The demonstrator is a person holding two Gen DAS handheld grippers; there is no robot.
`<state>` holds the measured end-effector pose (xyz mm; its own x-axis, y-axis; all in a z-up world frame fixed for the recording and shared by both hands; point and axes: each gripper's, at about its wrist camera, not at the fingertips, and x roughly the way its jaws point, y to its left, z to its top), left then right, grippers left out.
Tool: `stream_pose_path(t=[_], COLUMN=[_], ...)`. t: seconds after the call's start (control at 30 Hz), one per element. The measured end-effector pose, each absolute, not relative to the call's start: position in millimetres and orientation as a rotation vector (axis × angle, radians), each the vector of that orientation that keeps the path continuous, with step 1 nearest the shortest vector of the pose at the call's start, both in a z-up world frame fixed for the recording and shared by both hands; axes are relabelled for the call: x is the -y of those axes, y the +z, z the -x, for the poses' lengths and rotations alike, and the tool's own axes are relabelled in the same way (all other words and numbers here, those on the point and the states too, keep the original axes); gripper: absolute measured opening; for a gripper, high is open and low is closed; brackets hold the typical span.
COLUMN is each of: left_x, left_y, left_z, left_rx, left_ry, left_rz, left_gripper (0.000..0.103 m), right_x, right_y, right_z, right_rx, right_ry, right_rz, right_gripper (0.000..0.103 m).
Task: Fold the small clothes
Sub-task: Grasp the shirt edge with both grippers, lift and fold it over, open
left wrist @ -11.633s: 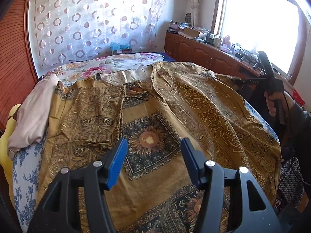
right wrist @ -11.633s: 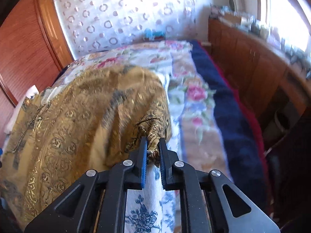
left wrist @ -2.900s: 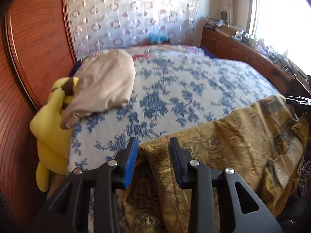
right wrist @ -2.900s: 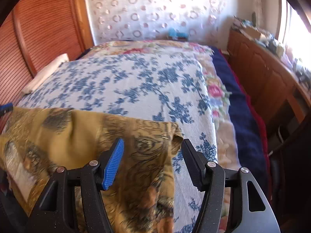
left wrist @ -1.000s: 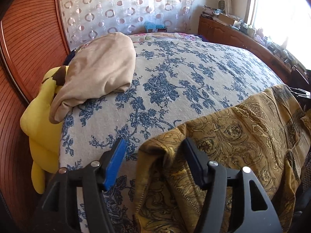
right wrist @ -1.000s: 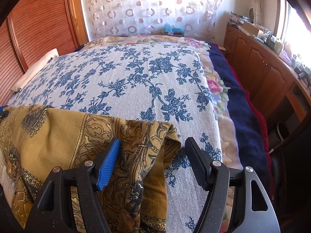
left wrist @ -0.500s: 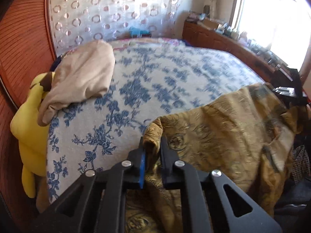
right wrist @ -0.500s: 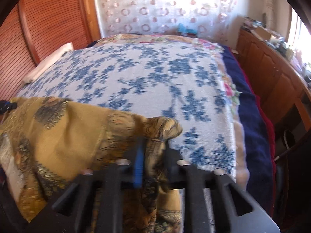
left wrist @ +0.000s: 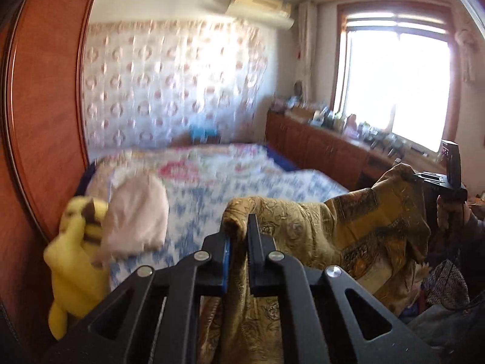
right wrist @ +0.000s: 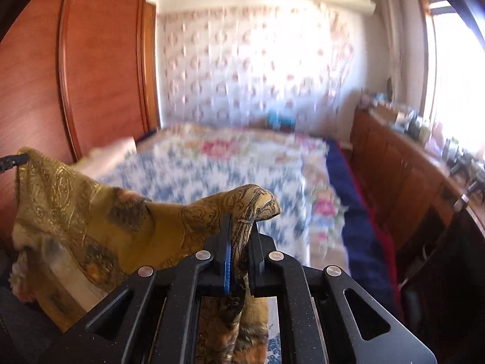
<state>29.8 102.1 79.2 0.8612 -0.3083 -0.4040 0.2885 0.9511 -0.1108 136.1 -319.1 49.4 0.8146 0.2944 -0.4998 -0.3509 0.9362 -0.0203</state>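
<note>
Left tongs [left wrist: 238, 236] and right tongs [right wrist: 239, 236] each pinch a corner of the mustard-gold patterned cloth garment [left wrist: 348, 227], held above the blue-flowered bed [right wrist: 212, 166]

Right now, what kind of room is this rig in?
A lived-in bedroom, most likely. A bed with a blue floral cover fills the middle, a curtain hangs behind it, and a wall air conditioner sits above. A wooden cabinet runs under the window.

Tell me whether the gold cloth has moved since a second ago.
Yes. The gold cloth, then draped on the bed, now hangs above it, lifted between the left tongs and right tongs.
</note>
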Motion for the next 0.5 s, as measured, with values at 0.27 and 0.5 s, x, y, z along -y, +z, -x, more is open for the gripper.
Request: stream_pose_path(t=[0.27, 0.5], left_x=[-103.5, -112.8], left_y=[157.5, 207.1], left_z=[-2.7, 12.2], left_rx=[-0.246, -0.173], left_ry=[-0.337, -0.299], left_rz=[0.054, 0.0], left_gripper=[0.004, 0.004], right_x=[319.1, 323.4], right_y=[138.5, 195.0], right_z=[-94.7, -67.2], right_rx=[-0.344, -0.192], right_ry=[0.366, 0.347], right_rz=[0.168, 0.204], right_gripper=[0.005, 0.005])
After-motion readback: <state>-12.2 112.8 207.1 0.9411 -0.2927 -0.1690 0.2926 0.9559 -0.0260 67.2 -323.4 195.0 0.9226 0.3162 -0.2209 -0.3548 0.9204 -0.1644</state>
